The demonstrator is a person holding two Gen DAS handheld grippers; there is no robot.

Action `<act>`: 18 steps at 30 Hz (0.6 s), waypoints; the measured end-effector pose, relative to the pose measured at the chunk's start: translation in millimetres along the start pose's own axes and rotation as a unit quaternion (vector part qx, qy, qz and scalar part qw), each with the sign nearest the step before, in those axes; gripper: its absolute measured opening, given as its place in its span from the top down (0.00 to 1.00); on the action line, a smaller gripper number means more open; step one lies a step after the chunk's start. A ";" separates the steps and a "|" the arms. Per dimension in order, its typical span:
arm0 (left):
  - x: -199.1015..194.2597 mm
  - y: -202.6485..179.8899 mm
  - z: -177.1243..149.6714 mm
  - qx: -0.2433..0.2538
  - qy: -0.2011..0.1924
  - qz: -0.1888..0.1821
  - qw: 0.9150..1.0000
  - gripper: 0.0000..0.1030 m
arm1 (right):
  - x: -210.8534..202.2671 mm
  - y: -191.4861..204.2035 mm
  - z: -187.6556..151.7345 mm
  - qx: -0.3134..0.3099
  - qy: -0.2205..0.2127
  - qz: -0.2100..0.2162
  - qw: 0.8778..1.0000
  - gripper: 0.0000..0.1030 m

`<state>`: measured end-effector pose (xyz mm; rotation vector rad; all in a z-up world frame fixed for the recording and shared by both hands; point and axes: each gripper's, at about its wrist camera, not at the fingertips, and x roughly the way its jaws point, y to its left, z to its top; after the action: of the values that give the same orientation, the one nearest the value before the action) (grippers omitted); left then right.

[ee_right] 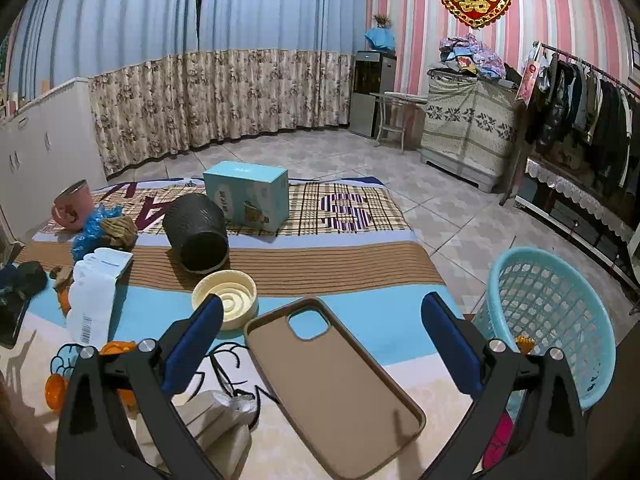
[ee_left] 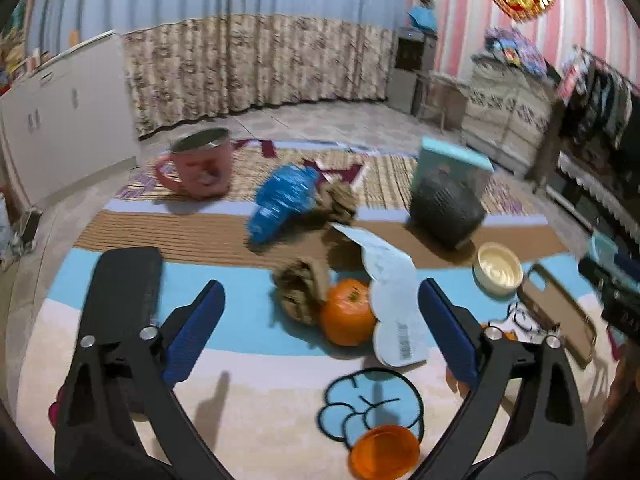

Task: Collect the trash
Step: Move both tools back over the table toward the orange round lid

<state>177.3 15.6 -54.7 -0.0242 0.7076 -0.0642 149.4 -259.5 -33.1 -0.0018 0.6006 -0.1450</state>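
Observation:
My left gripper (ee_left: 320,304) is open and empty above the rug. Between and beyond its fingers lie a crumpled brown paper wad (ee_left: 298,290), an orange fruit (ee_left: 347,312) and a white plastic pouch with a barcode (ee_left: 394,304). Farther off lie a crumpled blue plastic wrapper (ee_left: 282,200) and another brown paper wad (ee_left: 338,200). My right gripper (ee_right: 322,316) is open and empty over a brown phone case (ee_right: 332,384). A light blue mesh basket (ee_right: 560,320) stands on the floor at the right. The pouch (ee_right: 94,300) and blue wrapper (ee_right: 94,228) show at the left there.
A pink mug (ee_left: 200,168), a dark woven pot on its side (ee_right: 198,232), a teal box (ee_right: 248,196) and a cream bowl (ee_right: 226,300) sit on the rug. An orange lid (ee_left: 384,452) lies near me. Cabinets stand left, a clothes rack right.

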 end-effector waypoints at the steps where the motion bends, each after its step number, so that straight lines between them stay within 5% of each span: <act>1: 0.7 -4.5 -1.7 0.004 0.006 -0.002 1.000 0.13 | -0.1 2.0 0.3 -0.004 0.000 0.001 1.000 0.06; 7: -4.1 -17.0 -19.3 0.032 0.019 0.000 0.999 0.14 | -0.2 13.3 -1.6 -0.029 0.003 0.008 1.000 0.06; 14: -26.9 5.3 -37.8 -0.041 0.019 0.007 0.999 0.14 | -5.9 11.3 0.8 -0.024 -0.002 0.017 1.000 0.06; 18: -39.3 -0.8 -55.2 -0.034 0.026 0.011 0.999 0.14 | -15.2 9.3 -0.8 -0.025 -0.011 0.019 0.999 0.06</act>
<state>111.6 17.5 -71.2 -0.0802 0.7615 -0.0196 137.8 -248.1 -25.7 -0.0396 0.5808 -0.0932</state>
